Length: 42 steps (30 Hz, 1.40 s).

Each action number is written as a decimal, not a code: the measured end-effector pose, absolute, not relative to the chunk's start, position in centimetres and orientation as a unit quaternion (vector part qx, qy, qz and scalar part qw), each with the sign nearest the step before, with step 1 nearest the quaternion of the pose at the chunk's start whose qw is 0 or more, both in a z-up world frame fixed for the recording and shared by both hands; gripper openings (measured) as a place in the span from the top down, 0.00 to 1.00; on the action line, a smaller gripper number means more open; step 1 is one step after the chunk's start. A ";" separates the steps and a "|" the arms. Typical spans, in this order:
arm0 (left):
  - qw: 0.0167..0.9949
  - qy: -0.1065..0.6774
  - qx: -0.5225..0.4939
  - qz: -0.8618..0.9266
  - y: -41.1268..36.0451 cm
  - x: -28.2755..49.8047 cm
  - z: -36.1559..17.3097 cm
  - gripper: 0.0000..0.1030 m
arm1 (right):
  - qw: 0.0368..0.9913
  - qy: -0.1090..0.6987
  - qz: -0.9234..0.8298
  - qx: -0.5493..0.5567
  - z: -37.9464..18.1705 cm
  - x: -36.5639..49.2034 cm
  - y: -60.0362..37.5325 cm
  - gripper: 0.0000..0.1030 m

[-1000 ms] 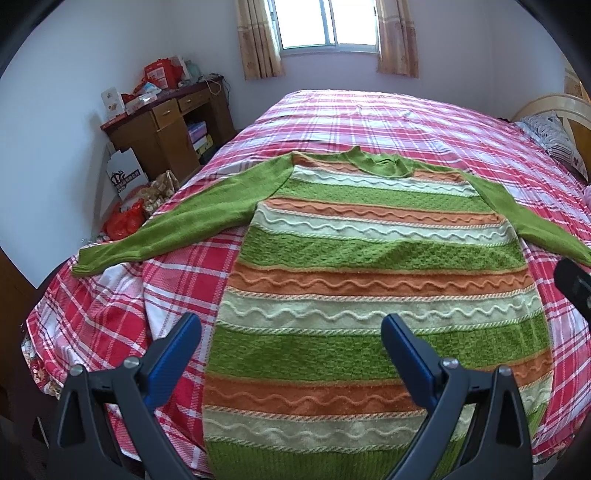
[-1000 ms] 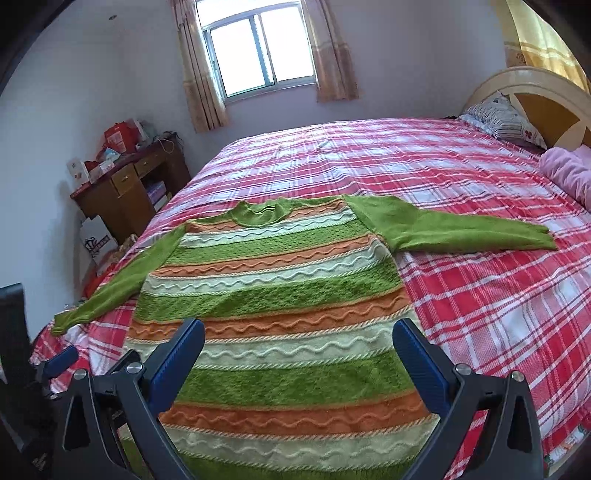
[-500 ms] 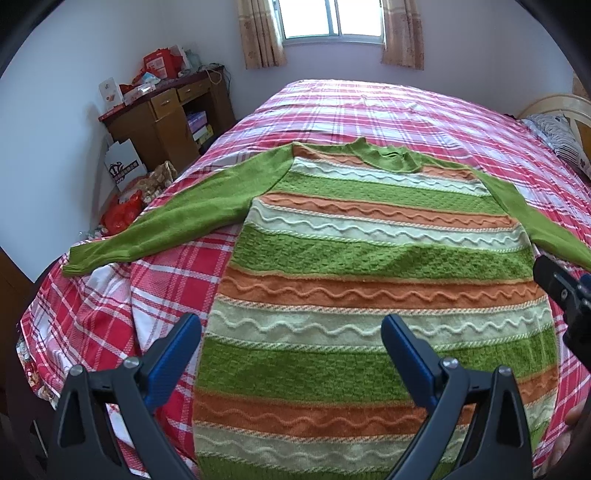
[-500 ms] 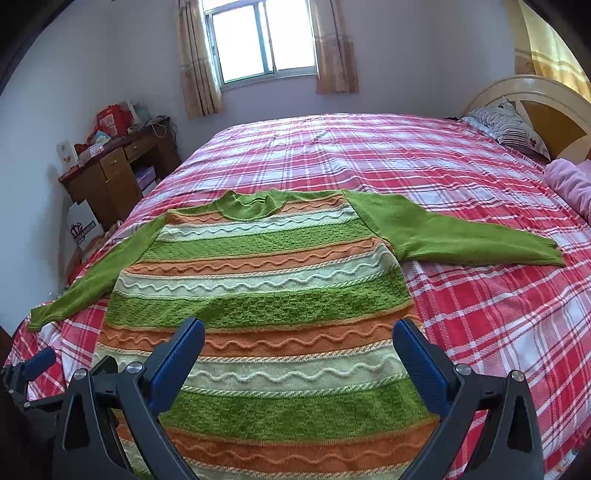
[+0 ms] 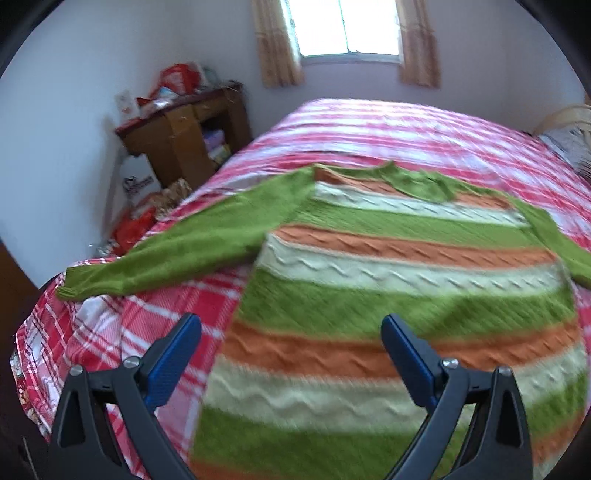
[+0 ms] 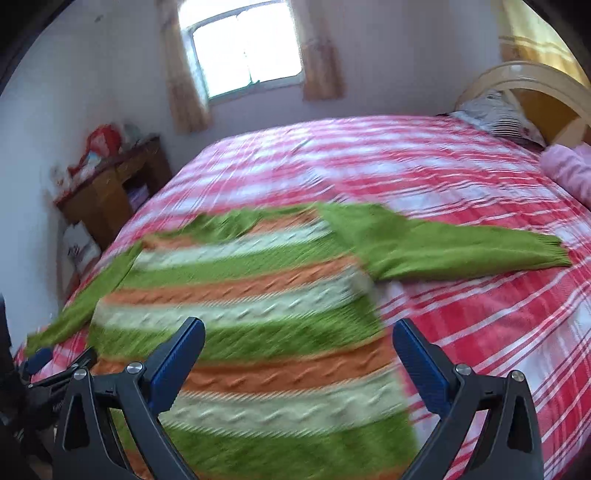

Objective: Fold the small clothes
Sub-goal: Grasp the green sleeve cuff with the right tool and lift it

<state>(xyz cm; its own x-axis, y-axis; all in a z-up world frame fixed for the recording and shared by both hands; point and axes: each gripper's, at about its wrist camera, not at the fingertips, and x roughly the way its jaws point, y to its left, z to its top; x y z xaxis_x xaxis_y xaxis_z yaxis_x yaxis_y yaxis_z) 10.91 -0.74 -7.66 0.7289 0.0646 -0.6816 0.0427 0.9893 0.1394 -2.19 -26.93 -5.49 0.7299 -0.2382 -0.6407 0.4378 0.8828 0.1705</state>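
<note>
So I've got a claw in each hand and both are spread wide with nothing between the fingers. My left gripper (image 5: 290, 332) sits at the bottom of its frame, blue pads apart, hovering above the lower part of the sweater (image 5: 388, 295). The left pad is over bare bedspread (image 5: 122, 325), the right pad over the knit body, so the sweater's left side edge runs up right between my fingers. Not touching any of it as far as I can see.

My right gripper (image 6: 298, 334) is the same deal at the bottom of its frame: fingers apart, holding nothing, hanging over the sweater (image 6: 258, 302). Here the garment fills the lower left and middle, and its right side edge falls just inside my right pad, with the red plaid bedspread (image 6: 498, 332) beyond it. At the far lower left of this view there's a bit of my other claw poking in.

The sweater itself lies flat, face up, hem towards me, collar away. Green, orange and cream stripes with wavy cable lines. Both sleeves are plain green and stretched out sideways: one (image 5: 166, 251) reaches to the left edge of the bed, the other (image 6: 461, 251) points off to the right of the frame.

Further up, lots of plaid bed, then a wooden desk (image 5: 184, 136) with clutter on top at upper left, a headboard (image 6: 535, 88) and pillow at upper right, and a curtained window (image 5: 349, 29) at top centre. Everything's fairly motion-blurred.
</note>
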 end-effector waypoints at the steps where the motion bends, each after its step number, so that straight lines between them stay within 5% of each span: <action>1: 0.927 0.368 0.071 0.012 -0.5 11.7 -8.3 0.03 | 0.915 0.310 -0.196 0.167 -5.5 -2.6 -28.5 0.02; 5: 0.922 0.383 0.048 0.026 0.5 14.0 -10.6 0.03 | 0.894 0.286 -0.253 0.233 -5.9 -5.0 -37.1 0.30; 7: 0.921 0.386 0.038 0.035 0.9 14.4 -11.4 0.03 | 0.872 0.276 -0.300 0.269 -6.6 -6.8 -42.4 0.36; 18: 0.924 0.381 -0.023 0.032 2.0 14.3 -12.9 0.00 | 0.748 0.210 -0.458 0.432 -12.0 -15.9 -62.5 0.40; 25: 0.926 0.376 -0.022 0.034 1.7 14.6 -13.0 0.00 | 0.763 0.257 -0.469 0.364 -11.9 -11.1 -63.9 0.41; 28: 0.927 0.373 -0.023 0.033 1.8 14.6 -13.0 0.00 | 0.769 0.259 -0.461 0.359 -12.2 -10.9 -63.8 0.69; 34: 0.926 0.376 -0.023 0.033 2.0 14.5 -13.0 0.00 | 0.778 0.258 -0.435 0.373 -12.1 -11.9 -63.9 0.87; 42: 0.926 0.375 -0.027 0.030 2.2 14.4 -12.9 0.00 | 0.831 0.208 -0.322 0.404 -6.2 -9.7 -58.3 0.90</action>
